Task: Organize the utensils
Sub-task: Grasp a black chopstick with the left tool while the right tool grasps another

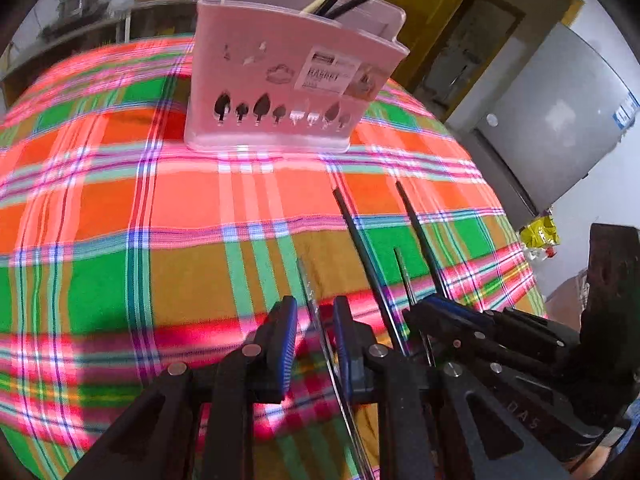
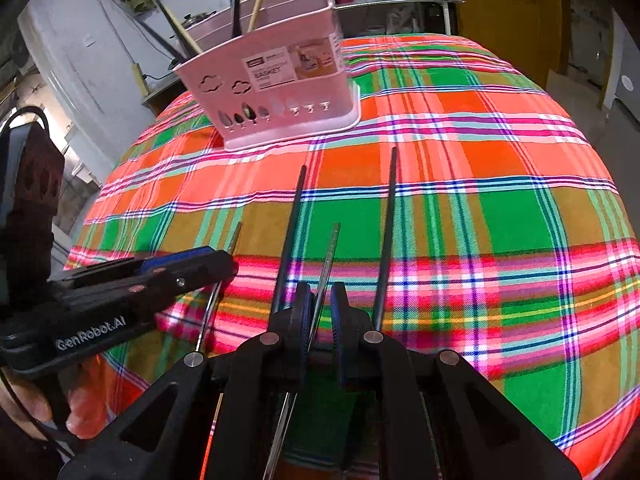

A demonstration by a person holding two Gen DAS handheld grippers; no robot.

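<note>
My left gripper (image 1: 314, 334) and right gripper (image 2: 320, 312) each straddle thin metal utensil (image 2: 326, 264), jaws narrow, grip uncertain. Utensil axis points ahead toward pink basket (image 2: 276, 92); both equally near.

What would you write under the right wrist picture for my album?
Right gripper closing around a thin metal utensil between two black chopsticks, facing the pink basket on a plaid tablecloth.
</note>
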